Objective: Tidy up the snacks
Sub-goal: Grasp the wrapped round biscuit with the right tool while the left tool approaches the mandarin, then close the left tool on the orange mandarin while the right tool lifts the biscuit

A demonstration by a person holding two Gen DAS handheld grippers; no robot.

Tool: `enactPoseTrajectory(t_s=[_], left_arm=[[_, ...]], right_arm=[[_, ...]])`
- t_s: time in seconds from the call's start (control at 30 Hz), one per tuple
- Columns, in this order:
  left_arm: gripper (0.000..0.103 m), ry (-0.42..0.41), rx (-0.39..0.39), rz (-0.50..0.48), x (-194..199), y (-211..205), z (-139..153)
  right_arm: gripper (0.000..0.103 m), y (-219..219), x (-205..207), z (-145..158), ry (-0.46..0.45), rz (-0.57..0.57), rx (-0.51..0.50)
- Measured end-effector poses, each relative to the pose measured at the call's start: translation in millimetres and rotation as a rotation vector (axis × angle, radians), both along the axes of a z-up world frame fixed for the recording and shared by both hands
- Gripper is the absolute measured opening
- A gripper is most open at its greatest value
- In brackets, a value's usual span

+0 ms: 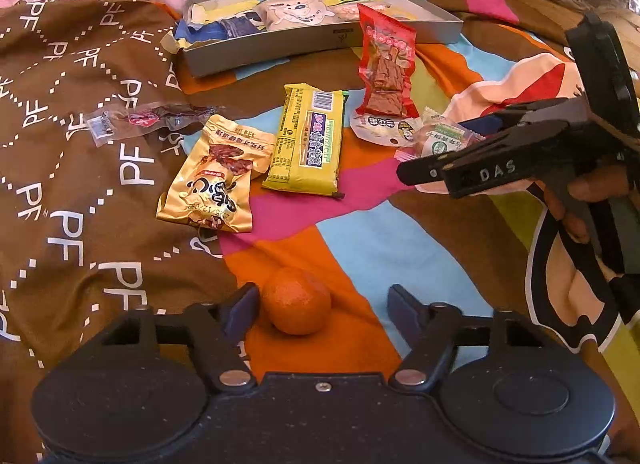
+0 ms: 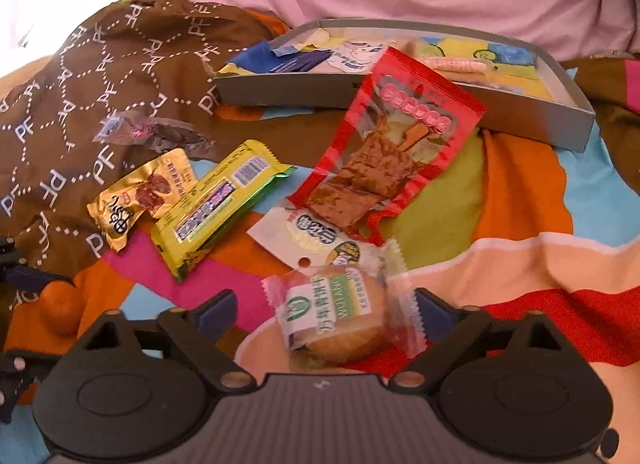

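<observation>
Bright patchwork bedding (image 1: 380, 240) covers the bed, and a flat grey box (image 1: 320, 40) at the back already has a few snacks in it, so it looks like the place for the rest. Both grippers are wide open and hold nothing: the left gripper (image 1: 320, 306) has the orange (image 1: 297, 301) between its fingers, touching the left one, and the right gripper (image 2: 322, 314) sits around the wrapped cake (image 2: 340, 320), likely to pick them up. Gold (image 1: 216, 176), yellow (image 1: 306, 140) and red (image 1: 386, 64) packs wait loose near the box.
</observation>
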State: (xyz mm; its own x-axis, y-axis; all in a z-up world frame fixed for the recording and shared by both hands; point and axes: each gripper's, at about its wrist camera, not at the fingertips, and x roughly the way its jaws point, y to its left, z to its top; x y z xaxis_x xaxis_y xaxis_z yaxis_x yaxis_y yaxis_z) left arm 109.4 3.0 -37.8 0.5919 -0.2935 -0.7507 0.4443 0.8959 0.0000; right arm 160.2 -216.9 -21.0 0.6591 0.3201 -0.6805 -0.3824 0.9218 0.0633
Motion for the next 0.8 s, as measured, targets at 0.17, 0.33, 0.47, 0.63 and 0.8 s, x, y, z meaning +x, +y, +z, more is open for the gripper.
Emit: enactPoseTrajectory(t_s=[0.17,0.33,0.47,0.63,0.8], left_arm=[[0.049,0.002,-0.001,0.024,-1.0,1.5,0.7],[0.039,0.013,-0.005,0.050,-1.7,-1.3,0.4],[0.035,0.028,-0.017,0.085,1.6,-14.9,0.0],[0.035,0.042,-0.038,0.099,0.4,-34.4,1.8],[0.035,0.052,-0.040,0.074,-3.4,-54.9,6.5]], right_arm=[[0.077,6.4,-9.2,0.7,-0.013,0.005,-0.006],[0.067,8.7,-19.1,2.1,-0.009,0.013,0.000],[0.060,5.6,-28.1,5.0,0.003,0.003,0.015],[0.059,-10.1,-42.5,14.3,0.011,-0.017,0.044],[0.059,-32.6,-64.3,27.0,0.028,-0.028,0.039]])
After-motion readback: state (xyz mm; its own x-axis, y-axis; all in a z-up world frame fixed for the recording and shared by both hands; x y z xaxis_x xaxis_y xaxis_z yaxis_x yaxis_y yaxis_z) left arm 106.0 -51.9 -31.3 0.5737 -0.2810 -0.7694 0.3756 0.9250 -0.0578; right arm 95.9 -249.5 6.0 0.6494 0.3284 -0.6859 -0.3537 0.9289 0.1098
